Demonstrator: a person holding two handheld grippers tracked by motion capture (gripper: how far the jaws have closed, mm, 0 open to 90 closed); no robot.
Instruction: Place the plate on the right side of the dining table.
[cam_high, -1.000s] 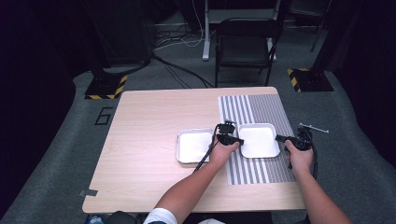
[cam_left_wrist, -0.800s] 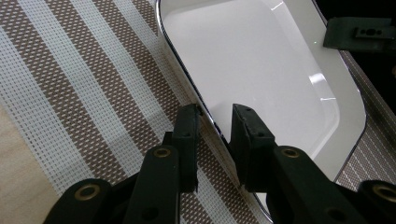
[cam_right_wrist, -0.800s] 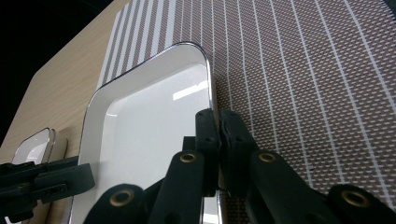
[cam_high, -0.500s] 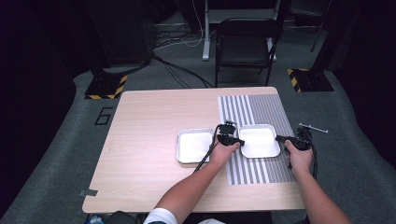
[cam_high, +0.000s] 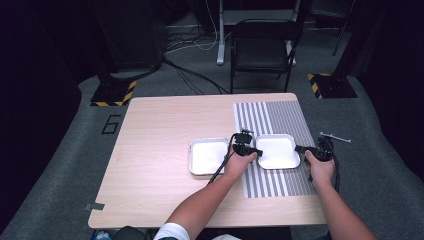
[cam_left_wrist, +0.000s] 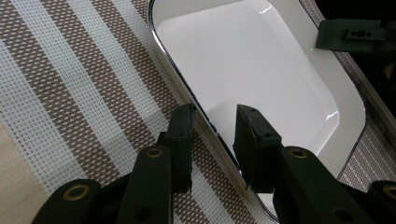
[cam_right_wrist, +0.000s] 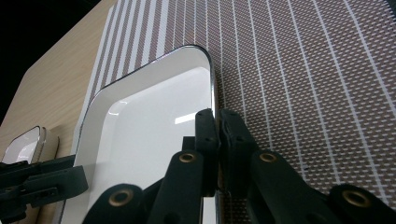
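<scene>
Our right claw (cam_right_wrist: 217, 122) pinches the tray (cam_right_wrist: 144, 140) rim; our left claw (cam_left_wrist: 212, 135) straddles the opposite rim, still agape.

A light wooden table (cam_high: 160, 165) stands on grey carpet (cam_high: 75, 150); a striped woven mat (cam_high: 272, 117) covers the table's right portion, reaching its far and right edges; a black folding chair (cam_high: 262, 47) stands beyond the far edge, facing the table; two black bases with yellow-and-black hazard stripes (cam_high: 112, 92) (cam_high: 330, 85) rest on the carpet, one off each far corner; cables (cam_high: 192, 75) run across the floor between them; a digit marking (cam_high: 111, 124) lies on the carpet left of the table; a strip of grey tape (cam_high: 94, 206) sits at the near left corner.
</scene>
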